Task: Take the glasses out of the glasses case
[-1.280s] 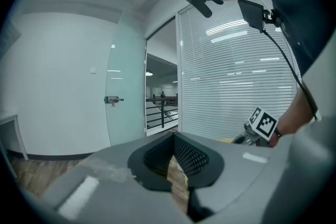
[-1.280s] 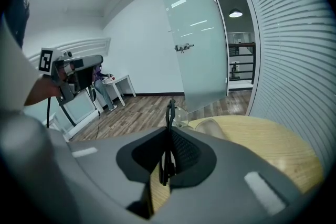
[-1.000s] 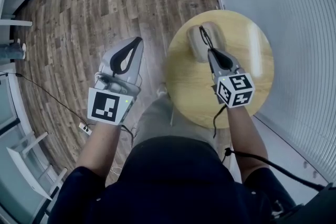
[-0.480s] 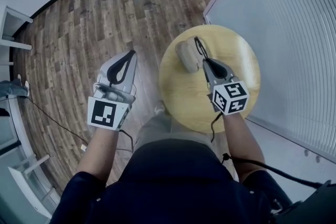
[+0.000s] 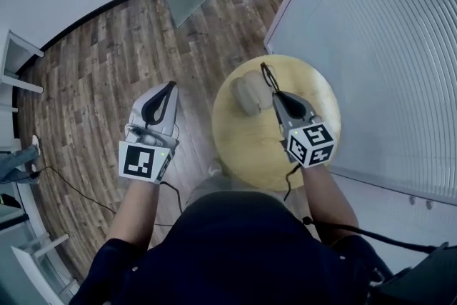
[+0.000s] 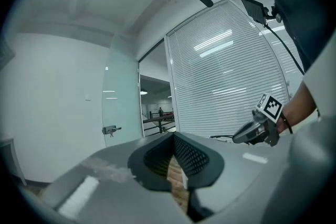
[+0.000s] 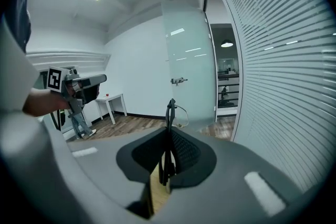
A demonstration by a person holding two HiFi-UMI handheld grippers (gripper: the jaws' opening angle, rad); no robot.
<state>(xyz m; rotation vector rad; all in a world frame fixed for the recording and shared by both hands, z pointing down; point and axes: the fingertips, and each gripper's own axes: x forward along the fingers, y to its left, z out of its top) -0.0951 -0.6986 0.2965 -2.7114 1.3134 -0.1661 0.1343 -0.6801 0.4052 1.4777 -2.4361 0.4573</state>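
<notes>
A partition with blinds [image 5: 378,39] stands close along the right and far sides of the round wooden surface [image 5: 246,146]. The surface's near half is bare. The glasses case [image 5: 248,93] takes up the far left part, and the right tool [image 5: 276,96], clamped on the glasses [image 5: 267,75], is just beside it. The left tool [image 5: 170,86] hangs over open floor [image 5: 107,68], apart from the surface.

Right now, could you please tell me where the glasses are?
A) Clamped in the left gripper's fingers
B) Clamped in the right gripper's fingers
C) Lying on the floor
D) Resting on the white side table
B: the right gripper view shows the right gripper shut on the thin black glasses, which in the head view poke out past its tip beside the glasses case on the round wooden table.
</notes>
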